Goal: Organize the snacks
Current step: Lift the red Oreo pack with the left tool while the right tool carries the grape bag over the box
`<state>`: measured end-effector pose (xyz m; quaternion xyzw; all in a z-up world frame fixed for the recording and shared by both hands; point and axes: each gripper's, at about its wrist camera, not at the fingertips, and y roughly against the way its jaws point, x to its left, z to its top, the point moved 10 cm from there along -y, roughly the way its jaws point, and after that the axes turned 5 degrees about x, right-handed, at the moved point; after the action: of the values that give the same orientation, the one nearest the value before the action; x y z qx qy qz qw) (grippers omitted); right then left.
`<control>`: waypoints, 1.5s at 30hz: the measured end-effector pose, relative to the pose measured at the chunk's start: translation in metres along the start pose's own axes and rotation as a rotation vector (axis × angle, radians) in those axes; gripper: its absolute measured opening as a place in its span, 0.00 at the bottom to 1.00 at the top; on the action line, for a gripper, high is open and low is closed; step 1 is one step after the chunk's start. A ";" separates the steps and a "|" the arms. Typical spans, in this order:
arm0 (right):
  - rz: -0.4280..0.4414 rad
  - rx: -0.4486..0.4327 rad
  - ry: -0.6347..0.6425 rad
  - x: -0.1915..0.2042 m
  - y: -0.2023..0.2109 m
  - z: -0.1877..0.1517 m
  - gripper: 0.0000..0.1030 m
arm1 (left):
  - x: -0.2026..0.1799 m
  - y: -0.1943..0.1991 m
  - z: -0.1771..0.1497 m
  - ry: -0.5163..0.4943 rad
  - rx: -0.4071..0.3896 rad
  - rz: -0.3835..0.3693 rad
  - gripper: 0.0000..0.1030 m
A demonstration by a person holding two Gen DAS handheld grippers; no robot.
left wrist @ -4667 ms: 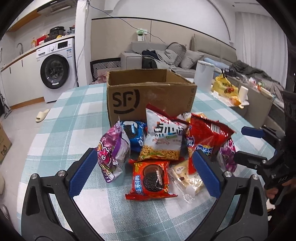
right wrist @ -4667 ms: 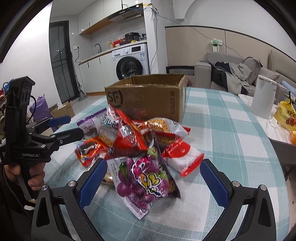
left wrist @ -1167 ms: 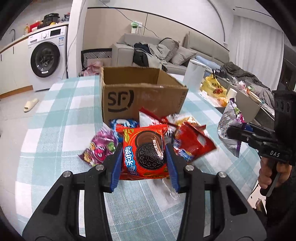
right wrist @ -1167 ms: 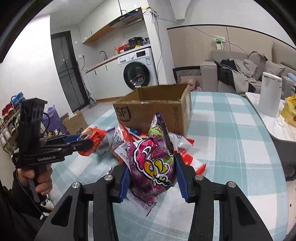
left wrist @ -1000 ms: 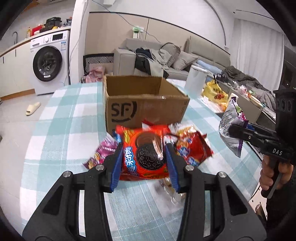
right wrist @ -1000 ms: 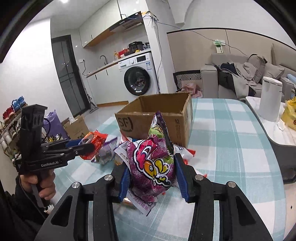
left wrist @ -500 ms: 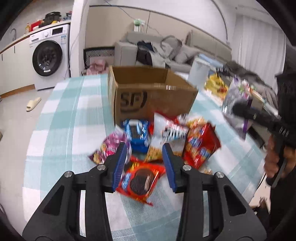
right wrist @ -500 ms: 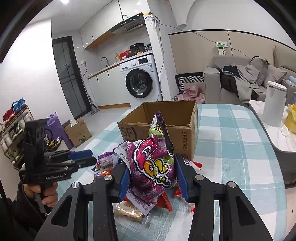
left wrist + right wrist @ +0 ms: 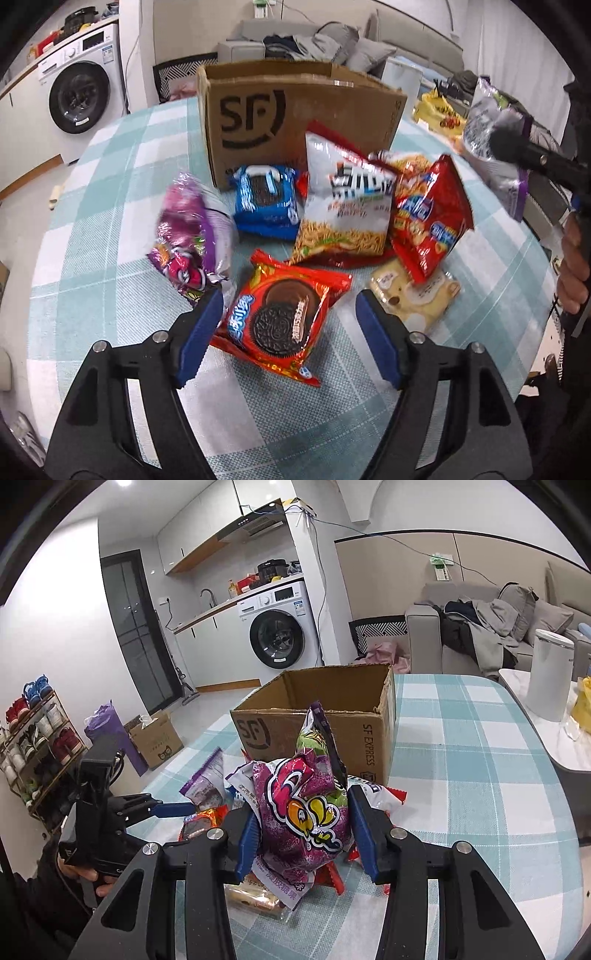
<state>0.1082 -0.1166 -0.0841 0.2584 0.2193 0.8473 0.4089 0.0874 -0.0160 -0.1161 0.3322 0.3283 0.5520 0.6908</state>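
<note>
The red chocolate-cookie pack (image 9: 284, 317) lies flat on the checked tablecloth. My left gripper (image 9: 290, 326) hangs low over it with the jaws opening; the pack is between the blue pads, untouched. Behind it lie a blue cookie pack (image 9: 266, 199), a white noodle-snack bag (image 9: 347, 206), a red chip bag (image 9: 428, 218), a purple candy bag (image 9: 188, 236) and a pale cake pack (image 9: 417, 295). The open SF cardboard box (image 9: 295, 110) (image 9: 369, 709) stands past the pile. My right gripper (image 9: 304, 819) is shut on another purple candy bag (image 9: 303, 812), held up in front of the box.
The round table (image 9: 461, 775) drops off close on the right in the left wrist view. A white canister (image 9: 550, 672) and a yellow bag (image 9: 439, 110) sit on a side table. A washing machine (image 9: 277, 635), sofa and shoe rack (image 9: 33, 738) lie beyond.
The red cookie pack left my left gripper and now lies on the table. The left gripper sank toward it and its jaws spread apart. The right gripper keeps its purple bag, almost still.
</note>
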 end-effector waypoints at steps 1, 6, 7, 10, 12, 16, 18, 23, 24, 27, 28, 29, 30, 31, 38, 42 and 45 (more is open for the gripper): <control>0.000 0.002 0.001 0.000 -0.001 -0.001 0.45 | -0.001 -0.003 -0.001 -0.005 0.006 0.007 0.70; 0.003 -0.001 -0.001 -0.002 -0.002 -0.001 0.45 | -0.009 -0.009 -0.006 -0.040 0.026 -0.015 0.40; 0.006 0.002 -0.001 -0.001 -0.002 -0.001 0.45 | -0.011 -0.010 -0.008 -0.044 0.031 -0.022 0.40; 0.007 0.003 0.003 -0.002 -0.004 0.000 0.45 | -0.017 -0.005 -0.006 -0.061 -0.002 -0.027 0.39; 0.009 0.001 0.002 -0.002 -0.004 0.000 0.45 | -0.022 0.004 -0.005 -0.055 -0.024 -0.037 0.39; 0.010 -0.002 0.000 -0.003 -0.004 0.001 0.45 | -0.024 0.023 0.007 -0.037 -0.084 -0.043 0.39; 0.012 -0.003 0.005 -0.002 -0.005 0.003 0.45 | -0.024 0.031 0.013 -0.028 -0.112 -0.041 0.39; 0.019 -0.014 0.017 0.003 -0.005 0.011 0.45 | -0.021 0.050 0.034 -0.006 -0.175 -0.032 0.39; 0.020 -0.016 0.020 0.004 -0.004 0.013 0.45 | -0.021 0.053 0.037 -0.003 -0.184 -0.032 0.39; 0.025 -0.021 0.023 0.006 -0.005 0.018 0.45 | -0.019 0.060 0.050 0.006 -0.207 -0.034 0.39; 0.027 -0.023 0.023 0.006 -0.005 0.021 0.45 | -0.018 0.061 0.054 0.008 -0.213 -0.035 0.39; 0.028 -0.024 0.023 0.006 -0.006 0.023 0.45 | -0.018 0.062 0.060 0.009 -0.220 -0.034 0.39; 0.029 -0.026 0.024 0.007 -0.007 0.026 0.45 | -0.016 0.063 0.064 0.011 -0.225 -0.033 0.39; 0.030 -0.027 0.024 0.007 -0.008 0.028 0.45 | -0.017 0.064 0.067 0.012 -0.230 -0.032 0.39; 0.046 -0.034 0.018 0.008 -0.015 0.045 0.45 | -0.017 0.066 0.092 0.017 -0.262 -0.028 0.39; 0.052 -0.040 0.009 0.007 -0.019 0.055 0.45 | -0.014 0.065 0.107 0.025 -0.277 -0.023 0.39; 0.056 -0.040 -0.001 0.007 -0.022 0.063 0.45 | -0.012 0.064 0.119 0.038 -0.284 -0.026 0.39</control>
<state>0.1563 -0.0885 -0.0473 0.2569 0.1948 0.8625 0.3901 0.1477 -0.0278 0.0047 0.2161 0.2642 0.5900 0.7317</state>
